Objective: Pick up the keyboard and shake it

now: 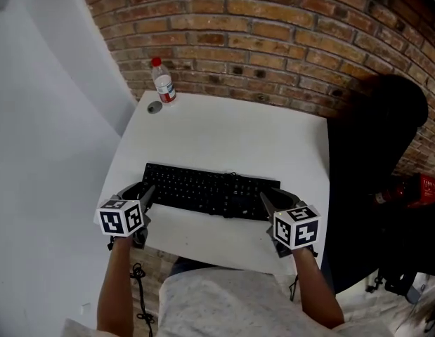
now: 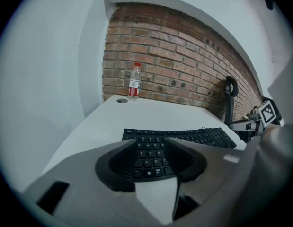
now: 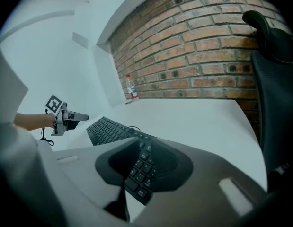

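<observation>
A black keyboard (image 1: 210, 190) lies flat near the front of the white table (image 1: 224, 132). My left gripper (image 1: 144, 196) is at the keyboard's left end and my right gripper (image 1: 270, 203) at its right end. In the left gripper view the jaws (image 2: 147, 143) stand apart, and the keyboard's (image 2: 198, 136) left keys show through the gap, with nothing pressed between the pads. In the right gripper view the jaws (image 3: 144, 143) show a narrower gap, with the right end of the keyboard (image 3: 108, 129) seen through it and not clamped.
A clear plastic bottle (image 1: 163, 81) with a red cap stands at the table's far left corner, beside a small grey round thing (image 1: 154, 107). A brick wall runs behind the table. A black office chair (image 1: 375, 146) stands close at the right. The table's front edge is just below both grippers.
</observation>
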A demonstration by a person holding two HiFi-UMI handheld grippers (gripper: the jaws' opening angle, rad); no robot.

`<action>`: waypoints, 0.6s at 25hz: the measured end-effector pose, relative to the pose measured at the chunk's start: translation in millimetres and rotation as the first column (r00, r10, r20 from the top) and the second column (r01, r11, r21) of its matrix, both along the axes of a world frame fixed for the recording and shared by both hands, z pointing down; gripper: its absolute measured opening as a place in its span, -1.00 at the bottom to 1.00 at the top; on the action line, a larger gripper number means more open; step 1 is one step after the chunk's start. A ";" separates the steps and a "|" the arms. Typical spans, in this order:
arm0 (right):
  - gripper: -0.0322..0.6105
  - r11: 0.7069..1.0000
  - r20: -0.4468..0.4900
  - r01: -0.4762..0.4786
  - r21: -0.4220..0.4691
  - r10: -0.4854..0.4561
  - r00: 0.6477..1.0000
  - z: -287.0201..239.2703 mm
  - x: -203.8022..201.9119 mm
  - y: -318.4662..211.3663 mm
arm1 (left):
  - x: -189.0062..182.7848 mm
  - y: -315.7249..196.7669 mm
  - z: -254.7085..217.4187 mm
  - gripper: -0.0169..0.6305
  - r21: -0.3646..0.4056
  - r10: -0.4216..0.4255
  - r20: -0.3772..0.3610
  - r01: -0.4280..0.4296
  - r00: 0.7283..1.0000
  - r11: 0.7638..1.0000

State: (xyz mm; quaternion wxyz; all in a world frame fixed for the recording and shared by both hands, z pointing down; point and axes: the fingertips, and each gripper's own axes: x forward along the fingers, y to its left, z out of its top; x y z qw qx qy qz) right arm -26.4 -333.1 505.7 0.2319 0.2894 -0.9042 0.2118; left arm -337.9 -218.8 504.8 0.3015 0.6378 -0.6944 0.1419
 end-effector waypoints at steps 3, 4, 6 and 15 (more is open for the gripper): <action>-0.53 0.999 -0.011 -0.047 -0.027 0.047 0.999 7.4 9.0 -9.4 | -10.3 -8.3 11.9 -0.24 -0.043 0.035 -0.016 -0.036 0.999 0.998; -0.50 0.997 -0.017 -0.063 -0.036 0.063 0.998 9.8 11.3 -12.3 | -13.6 -11.0 15.9 -0.18 -0.058 0.047 -0.022 -0.049 0.999 0.997; -0.45 0.994 -0.027 -0.093 -0.054 0.092 0.995 14.1 15.0 -15.6 | -20.4 -15.8 21.9 -0.08 -0.079 0.069 -0.035 -0.072 0.997 0.994; -0.21 0.980 -0.077 -0.176 -0.093 0.170 0.983 24.6 24.3 -29.3 | -45.8 -37.1 39.9 0.25 -0.126 0.144 -0.118 -0.159 0.982 0.979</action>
